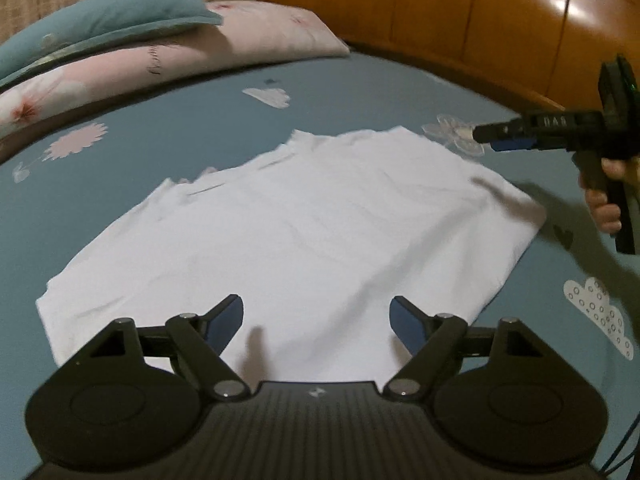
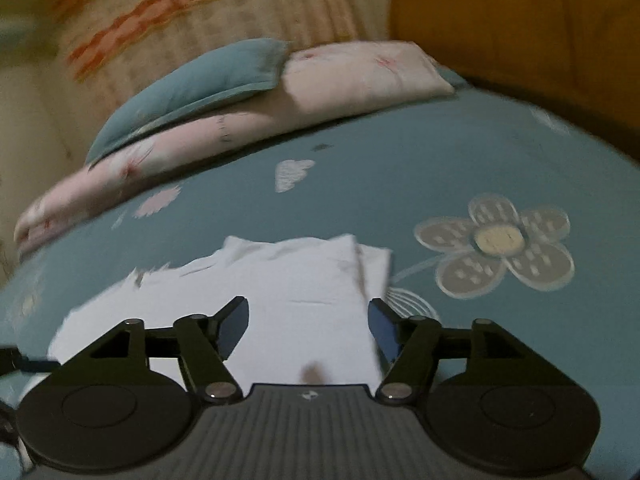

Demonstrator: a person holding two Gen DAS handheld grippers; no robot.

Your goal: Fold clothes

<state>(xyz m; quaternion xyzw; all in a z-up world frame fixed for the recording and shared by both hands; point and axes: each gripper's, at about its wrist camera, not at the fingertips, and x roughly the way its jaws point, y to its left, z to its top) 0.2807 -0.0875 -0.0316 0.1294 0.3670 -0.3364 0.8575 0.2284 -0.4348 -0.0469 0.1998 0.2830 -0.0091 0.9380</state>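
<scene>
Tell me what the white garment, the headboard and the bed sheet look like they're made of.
Garment: thin matte cloth, probably a cotton knit; it lies limp with soft creases. Headboard: wood or wood veneer with a glossy varnish; bright highlights and panel seams show. Sheet: smooth matte woven fabric, printed with flowers and clouds; fibre unclear.

A white garment lies folded flat on the blue bed sheet, forming a rough rectangle with a few shallow creases. Its far edge is uneven and slightly ruffled. From the right wrist view, a second layer peeks out along its right side.
</scene>
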